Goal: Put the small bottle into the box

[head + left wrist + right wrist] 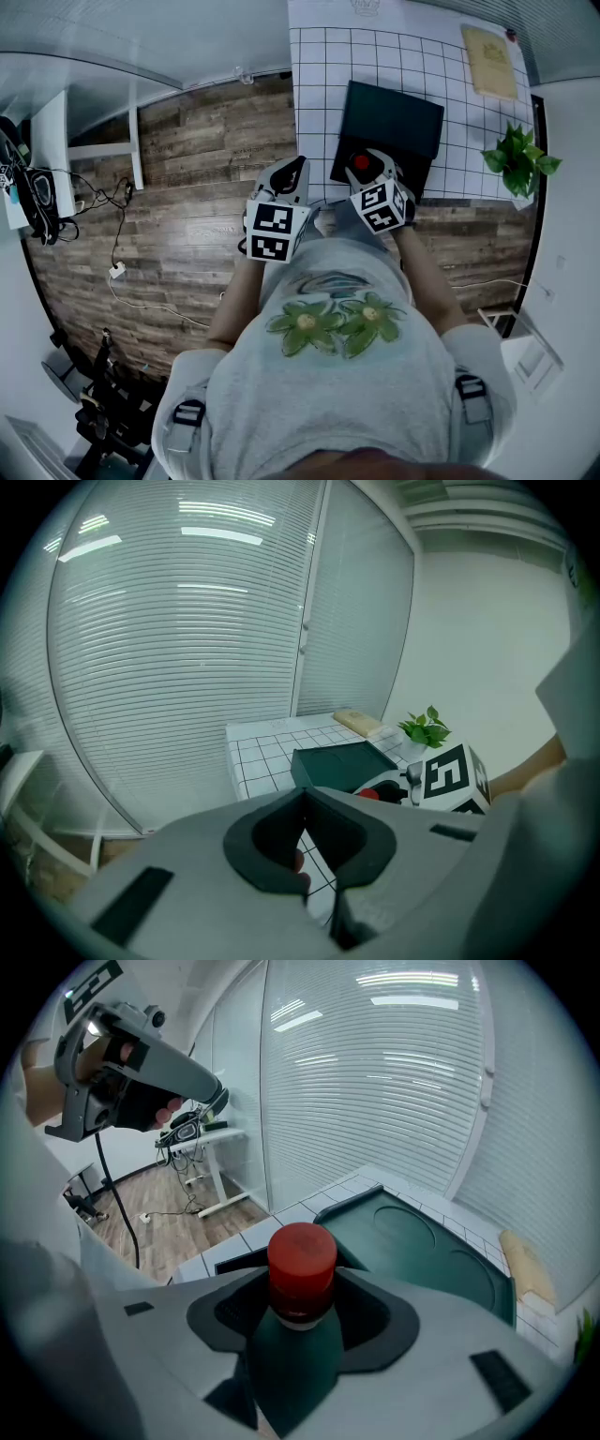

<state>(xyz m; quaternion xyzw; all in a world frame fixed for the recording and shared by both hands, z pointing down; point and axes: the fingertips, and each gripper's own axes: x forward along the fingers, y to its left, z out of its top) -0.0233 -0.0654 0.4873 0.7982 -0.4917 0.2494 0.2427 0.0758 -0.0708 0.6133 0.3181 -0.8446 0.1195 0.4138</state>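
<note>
I saw right tongs (302,1283) clamped on the red-capped small bottle (302,1251), near the dark green box (389,127) upper centre; left tongs (302,795) closed, empty.

A light grey short-sleeved shirt (328,403) printed with two green flowers (307,323) was worn, with dark buckled straps (187,414) at the shoulders. The left gripper (289,174) and right gripper (368,165) were shelled in pale grey with dark inner pads, each carrying a white cube (273,232) marked with black squares.
</note>
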